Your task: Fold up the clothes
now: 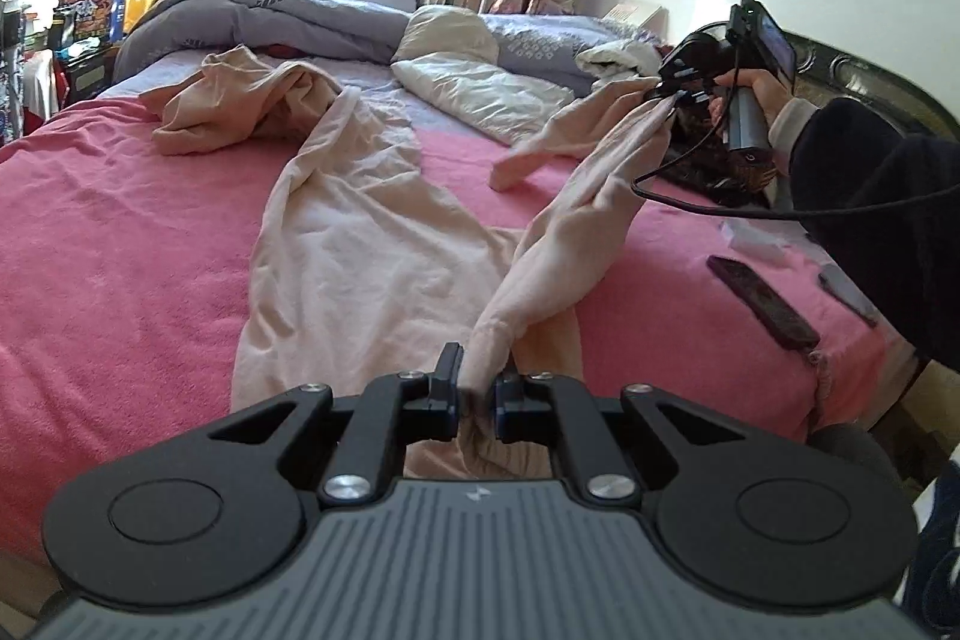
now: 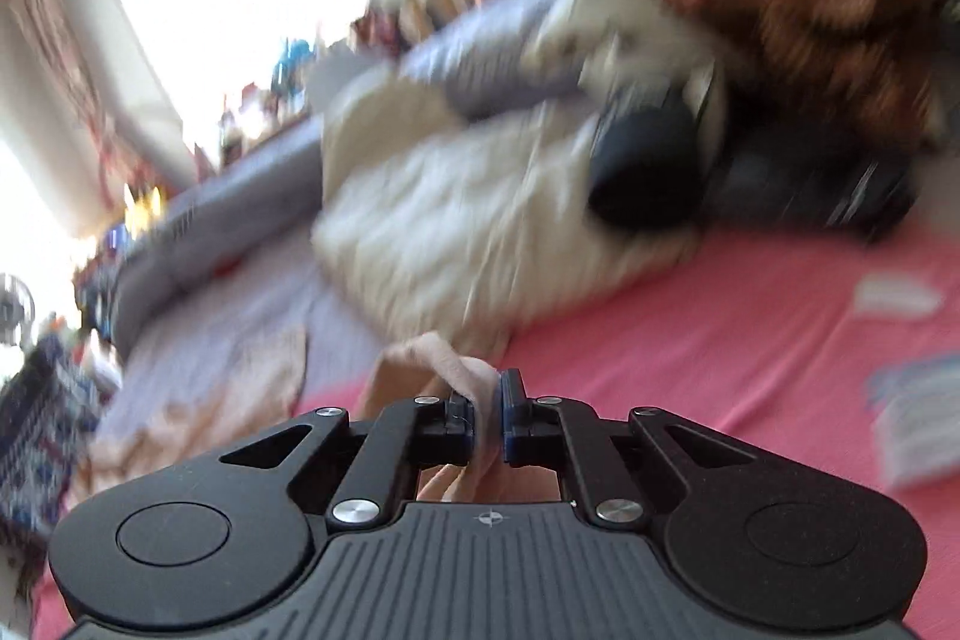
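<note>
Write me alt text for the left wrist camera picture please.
The left gripper pinches one end of a beige garment lying on a pink bed cover, while the right gripper, held in a hand, lifts another end.

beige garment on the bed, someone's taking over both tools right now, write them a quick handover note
Left tool: shut on a bunched edge of the beige garment, near the foot of the pink bed cover.
Right tool: shut on another part of the same garment, held up off the bed toward the pillow end; the cloth hangs in a band between the two tools.
Rest of the garment: spread crumpled across the bed, one end bunched near the grey duvet.
Also on the bed: a dark phone at the right.
Done: both grips taken.
Left: no fold is made yet; straighten, fold and lay flat.
</note>
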A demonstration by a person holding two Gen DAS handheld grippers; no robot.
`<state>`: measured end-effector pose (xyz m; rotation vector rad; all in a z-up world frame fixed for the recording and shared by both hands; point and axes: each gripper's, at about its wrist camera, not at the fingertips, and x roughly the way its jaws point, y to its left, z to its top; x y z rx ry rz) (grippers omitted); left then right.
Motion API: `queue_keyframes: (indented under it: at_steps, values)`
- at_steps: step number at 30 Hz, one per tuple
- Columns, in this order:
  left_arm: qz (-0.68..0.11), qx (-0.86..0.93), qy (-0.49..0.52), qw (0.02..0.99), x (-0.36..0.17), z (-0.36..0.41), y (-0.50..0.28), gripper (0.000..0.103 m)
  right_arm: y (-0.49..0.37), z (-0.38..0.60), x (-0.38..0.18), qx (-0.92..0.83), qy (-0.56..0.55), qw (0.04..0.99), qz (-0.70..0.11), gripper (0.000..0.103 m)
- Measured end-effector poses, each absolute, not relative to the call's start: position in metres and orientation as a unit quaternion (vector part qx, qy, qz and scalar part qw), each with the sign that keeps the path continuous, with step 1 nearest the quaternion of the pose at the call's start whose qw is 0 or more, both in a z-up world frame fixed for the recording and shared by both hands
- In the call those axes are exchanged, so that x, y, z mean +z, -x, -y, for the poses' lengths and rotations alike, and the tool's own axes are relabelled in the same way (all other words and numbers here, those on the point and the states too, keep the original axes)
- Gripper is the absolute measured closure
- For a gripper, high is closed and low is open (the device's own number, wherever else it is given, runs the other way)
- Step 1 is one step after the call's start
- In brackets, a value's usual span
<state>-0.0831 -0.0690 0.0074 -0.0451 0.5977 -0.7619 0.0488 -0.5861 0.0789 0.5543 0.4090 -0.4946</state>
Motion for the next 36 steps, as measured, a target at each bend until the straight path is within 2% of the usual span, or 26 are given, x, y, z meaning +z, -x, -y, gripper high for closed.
queue_keyframes:
  at_steps: [2, 4, 8, 9, 10, 11, 12, 16, 21, 27, 30, 32, 33, 36]
  values:
    - [-0.270, -0.388, 0.031, 0.881, 0.012, 0.070, 0.087, 0.094, -0.029, 0.591, 0.115, -0.256, -0.246, 0.919, -0.170, 0.093]
    - [-0.262, -0.396, 0.041, 0.879, 0.015, 0.068, 0.089, 0.094, -0.034, 0.586, 0.136, -0.253, -0.220, 0.924, -0.183, 0.093]
    - [-0.264, -0.378, 0.049, 0.886, 0.014, 0.057, 0.091, 0.094, -0.099, 0.549, 0.121, -0.244, -0.150, 0.929, -0.233, 0.089]
    - [-0.266, -0.370, 0.051, 0.889, 0.013, 0.052, 0.092, 0.094, -0.121, 0.538, 0.108, -0.227, -0.135, 0.929, -0.258, 0.080]
    - [-0.270, -0.358, 0.054, 0.892, 0.012, 0.045, 0.091, 0.094, -0.140, 0.527, 0.095, -0.214, -0.124, 0.925, -0.288, 0.053]
    - [-0.276, -0.347, 0.059, 0.894, 0.010, 0.039, 0.090, 0.094, -0.154, 0.516, 0.080, -0.208, -0.119, 0.918, -0.316, 0.040]
    - [-0.281, -0.338, 0.066, 0.896, 0.009, 0.032, 0.089, 0.094, -0.166, 0.506, 0.066, -0.204, -0.115, 0.910, -0.342, 0.033]
    - [-0.289, -0.318, 0.078, 0.900, 0.003, 0.016, 0.084, 0.094, -0.162, 0.501, 0.034, -0.188, -0.164, 0.904, -0.348, 0.033]
    - [-0.291, -0.321, 0.087, 0.897, -0.004, 0.014, 0.076, 0.094, -0.133, 0.555, 0.018, -0.246, -0.245, 0.881, -0.321, 0.032]
    - [-0.291, -0.325, 0.053, 0.898, -0.007, 0.027, 0.073, 0.093, -0.131, 0.591, -0.025, -0.282, -0.252, 0.845, -0.378, 0.032]
    - [-0.281, -0.324, 0.012, 0.904, -0.006, 0.036, 0.072, 0.083, -0.134, 0.590, -0.048, -0.268, -0.293, 0.828, -0.395, 0.033]
    - [-0.276, -0.328, -0.017, 0.903, -0.006, 0.043, 0.070, 0.058, -0.134, 0.590, -0.061, -0.264, -0.335, 0.808, -0.406, 0.041]
    - [-0.272, -0.329, -0.030, 0.904, -0.007, 0.047, 0.070, 0.056, -0.133, 0.590, -0.066, -0.271, -0.352, 0.796, -0.410, 0.047]
    - [-0.271, -0.334, -0.064, 0.901, -0.010, 0.057, 0.066, 0.053, -0.117, 0.589, -0.067, -0.290, -0.403, 0.782, -0.377, 0.049]
